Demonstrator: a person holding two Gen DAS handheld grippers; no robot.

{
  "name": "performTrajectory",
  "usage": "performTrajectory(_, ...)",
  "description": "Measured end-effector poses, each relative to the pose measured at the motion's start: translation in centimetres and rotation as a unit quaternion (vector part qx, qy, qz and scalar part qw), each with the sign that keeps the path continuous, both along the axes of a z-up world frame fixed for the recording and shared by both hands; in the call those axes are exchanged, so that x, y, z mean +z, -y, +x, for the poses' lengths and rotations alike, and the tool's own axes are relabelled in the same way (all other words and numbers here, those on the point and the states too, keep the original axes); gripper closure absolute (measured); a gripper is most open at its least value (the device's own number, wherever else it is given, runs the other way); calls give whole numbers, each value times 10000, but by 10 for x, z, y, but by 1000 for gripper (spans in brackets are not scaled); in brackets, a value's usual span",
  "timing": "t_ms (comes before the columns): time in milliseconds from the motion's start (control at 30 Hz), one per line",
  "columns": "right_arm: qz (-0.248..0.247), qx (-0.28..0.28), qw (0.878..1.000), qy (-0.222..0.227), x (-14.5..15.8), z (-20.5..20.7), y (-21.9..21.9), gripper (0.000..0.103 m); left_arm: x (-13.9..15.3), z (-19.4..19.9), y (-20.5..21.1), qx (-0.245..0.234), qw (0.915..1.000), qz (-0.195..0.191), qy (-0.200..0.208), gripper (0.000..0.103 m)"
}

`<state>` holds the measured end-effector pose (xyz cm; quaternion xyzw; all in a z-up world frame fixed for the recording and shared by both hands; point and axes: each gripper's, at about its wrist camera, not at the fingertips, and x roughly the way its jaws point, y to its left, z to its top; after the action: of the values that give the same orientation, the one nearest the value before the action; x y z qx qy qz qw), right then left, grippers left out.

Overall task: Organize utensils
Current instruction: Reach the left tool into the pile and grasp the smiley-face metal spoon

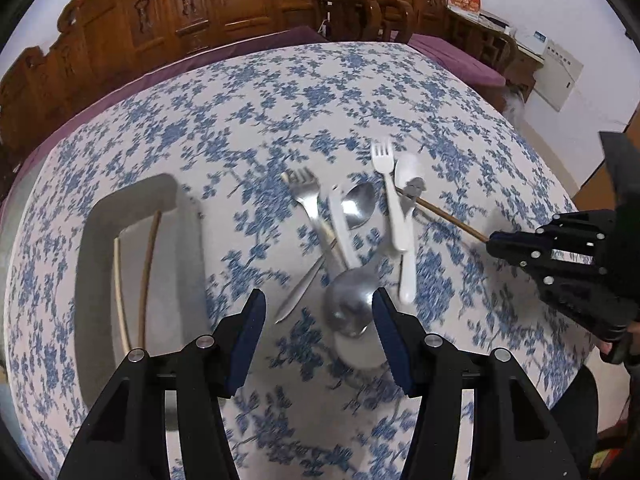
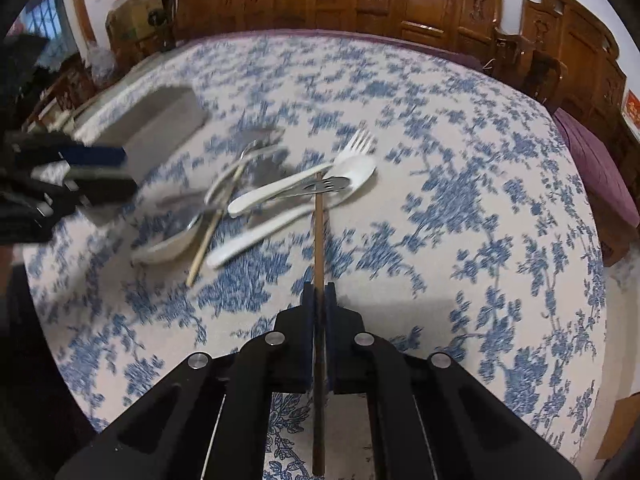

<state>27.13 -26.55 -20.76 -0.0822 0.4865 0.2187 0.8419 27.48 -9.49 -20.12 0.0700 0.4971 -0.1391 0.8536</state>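
- The tablecloth (image 1: 280,92) is white with a blue floral print.
- On the tablecloth, the tray (image 1: 96,240) is grey and holds one pale and one brown chopstick (image 1: 147,264).
- Beside the tray, the fork (image 1: 386,184) is white plastic and the spoon (image 1: 352,304) silver.
- The grippers are black with dark blue pads (image 1: 248,340).
- Behind the tablecloth, the chairs (image 1: 160,20) are carved reddish-brown wood.

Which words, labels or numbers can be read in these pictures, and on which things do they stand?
None can be read.
Red sign on the far shelf: gold characters, too blurred.
White wall panel: small label, too small.
White box: blue mark, unreadable.
Utensils and tablecloth: no text.
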Motion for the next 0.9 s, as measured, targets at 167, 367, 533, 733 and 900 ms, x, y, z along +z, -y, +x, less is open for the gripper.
performTrajectory(167, 67, -78, 9998, 161, 15, 3, 13, 97, -4, 8, 10, -34, 10000, 48, -44, 50)
performTrajectory(367, 185, -318, 9990, 251, 23, 10, 31, 97, -11, 19, 17, -168, 9997, 133, -117, 56)
performTrajectory(533, 267, -362, 9986, 262, 25, 12, 35, 97, -21, 23, 27, -383, 9990, 99, -217, 72)
performTrajectory(733, 379, -400, 9982, 246, 26, 13, 36, 97, -35, 30, 49, -684, 9965, 384, -304, 82)
performTrajectory(900, 427, -395, 9981, 215, 24, 13, 36, 97, -42, 41, 60, -781, 9936, 751, -309, 82)
